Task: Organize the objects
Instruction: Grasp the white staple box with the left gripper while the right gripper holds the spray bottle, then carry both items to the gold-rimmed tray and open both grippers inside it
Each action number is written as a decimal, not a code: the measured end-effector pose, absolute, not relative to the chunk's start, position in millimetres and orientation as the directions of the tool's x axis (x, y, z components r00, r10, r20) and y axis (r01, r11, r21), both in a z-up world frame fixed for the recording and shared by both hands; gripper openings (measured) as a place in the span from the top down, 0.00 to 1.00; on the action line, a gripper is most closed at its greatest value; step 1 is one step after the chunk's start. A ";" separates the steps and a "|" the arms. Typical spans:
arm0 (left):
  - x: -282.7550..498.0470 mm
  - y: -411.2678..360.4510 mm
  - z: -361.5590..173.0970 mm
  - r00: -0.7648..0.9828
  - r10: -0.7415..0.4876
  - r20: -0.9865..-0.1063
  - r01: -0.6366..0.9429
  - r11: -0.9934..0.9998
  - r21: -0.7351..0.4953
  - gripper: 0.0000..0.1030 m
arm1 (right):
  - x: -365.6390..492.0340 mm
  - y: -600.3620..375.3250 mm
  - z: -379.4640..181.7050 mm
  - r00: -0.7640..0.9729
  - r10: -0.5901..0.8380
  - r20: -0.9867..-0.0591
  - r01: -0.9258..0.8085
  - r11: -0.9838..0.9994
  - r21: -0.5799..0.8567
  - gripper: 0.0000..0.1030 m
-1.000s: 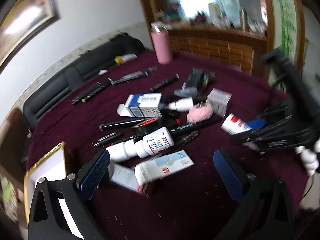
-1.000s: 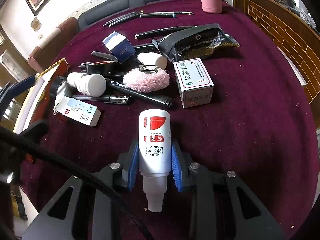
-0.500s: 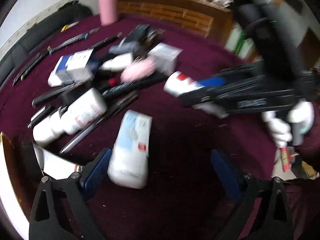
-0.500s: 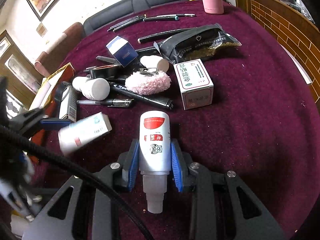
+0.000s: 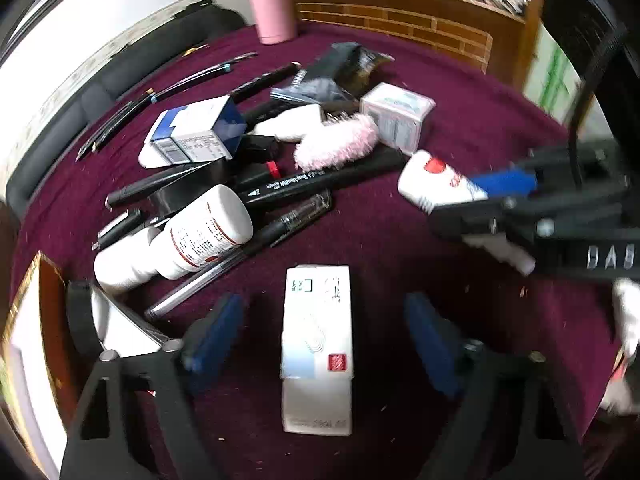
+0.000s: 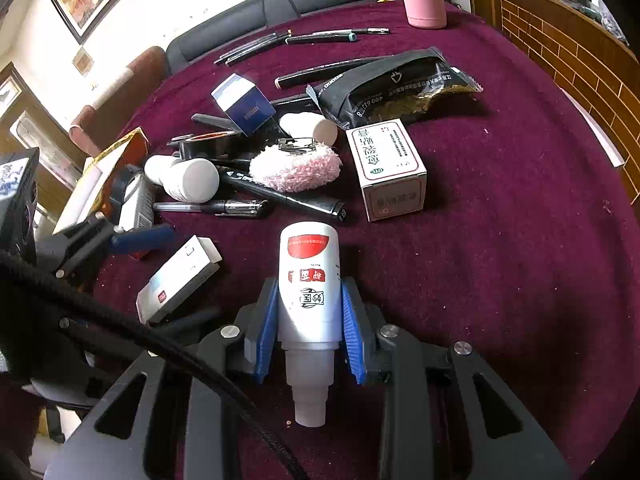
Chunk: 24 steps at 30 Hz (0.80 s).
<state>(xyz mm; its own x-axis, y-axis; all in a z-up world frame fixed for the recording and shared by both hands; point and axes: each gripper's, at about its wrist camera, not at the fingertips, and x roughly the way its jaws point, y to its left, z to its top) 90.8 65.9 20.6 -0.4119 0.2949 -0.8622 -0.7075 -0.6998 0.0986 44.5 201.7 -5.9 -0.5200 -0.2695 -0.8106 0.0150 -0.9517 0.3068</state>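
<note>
Straddling the small white carton [image 5: 317, 344], the left gripper [image 5: 320, 332] has its two blue pads on either side of it with dark cloth showing in both gaps, so nothing is pinched yet; the jaws have just been closing, with the carton between them. The carton lies flat on the maroon tablecloth [image 5: 400, 240], and its long axis runs straight away from the tool, in line with the fingers, so the pads face its two long sides. That alignment is what the next move seems to depend on: a plain squeeze should catch the narrow width, with no turn of the wrist needed.

In the right wrist view the same carton [image 6: 178, 278] sits off to the left of the right gripper [image 6: 310, 320], nearer the left one, so the left hand is the natural one to take it.

The right gripper is clamped on a white bottle [image 6: 308, 288] with a red label, blue pads pressed against its body, cap end pointing back toward the tool.

Beyond the left pads, to their left, two white pill bottles [image 5: 200, 232] lie on their sides across a clear pen [image 5: 200, 284]. Farther on lie black markers [image 5: 320, 180], a blue and white box [image 5: 200, 136], a pink puff [image 5: 340, 144] and a square white box [image 5: 396, 116]. Farthest stands a pink tumbler [image 5: 270, 8].
</note>
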 end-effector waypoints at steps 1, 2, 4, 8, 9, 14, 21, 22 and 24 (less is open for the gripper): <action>92.8 63.7 20.0 -0.397 0.325 -0.858 -0.698 -0.714 0.052 0.49 | 44.2 201.2 -5.8 -0.519 -0.265 -0.813 0.014 -0.953 0.301 0.73; 95.1 61.5 20.0 -0.384 0.348 -0.855 -0.690 -0.723 0.015 0.64 | 44.2 200.9 -5.8 -0.518 -0.260 -0.815 0.014 -0.955 0.296 0.73; 101.6 58.6 22.0 -0.395 0.353 -0.848 -0.676 -0.737 0.007 0.75 | 43.8 200.1 -5.6 -0.514 -0.252 -0.820 0.011 -0.958 0.287 0.73; 105.4 44.0 28.9 -0.391 0.403 -0.827 -0.637 -0.767 -0.073 0.75 | 42.1 192.4 -4.5 -0.509 -0.205 -0.836 0.013 -0.973 0.230 0.73; 110.3 34.6 33.0 -0.402 0.414 -0.817 -0.618 -0.780 -0.092 0.75 | 42.7 188.1 -4.4 -0.510 -0.183 -0.841 0.020 -0.979 0.201 0.73; 116.0 -2.2 55.8 -0.448 0.460 -0.767 -0.556 -0.815 -0.163 0.75 | 47.4 178.7 -2.6 -0.499 -0.201 -0.843 0.060 -0.978 0.198 0.73; 109.7 -64.1 95.8 -0.547 0.474 -0.690 -0.461 -0.858 -0.224 0.75 | 60.8 174.3 26.5 -0.501 -0.421 -0.756 0.122 -0.899 0.419 0.73; 109.7 -75.3 103.3 -0.558 0.478 -0.679 -0.446 -0.862 -0.240 0.75 | 61.1 170.8 32.9 -0.500 -0.446 -0.742 0.137 -0.887 0.441 0.73; 108.4 -95.9 114.8 -0.574 0.485 -0.660 -0.423 -0.866 -0.268 0.75 | 58.6 158.4 50.5 -0.487 -0.523 -0.699 0.184 -0.844 0.503 0.73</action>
<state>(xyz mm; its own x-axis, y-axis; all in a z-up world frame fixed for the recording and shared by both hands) 108.4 -95.9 114.8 -0.5738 0.4848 -0.6601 -0.4231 -0.8656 -0.2679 58.6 158.4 50.5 -0.4869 -0.5234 -0.6993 0.1842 -0.8441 0.5035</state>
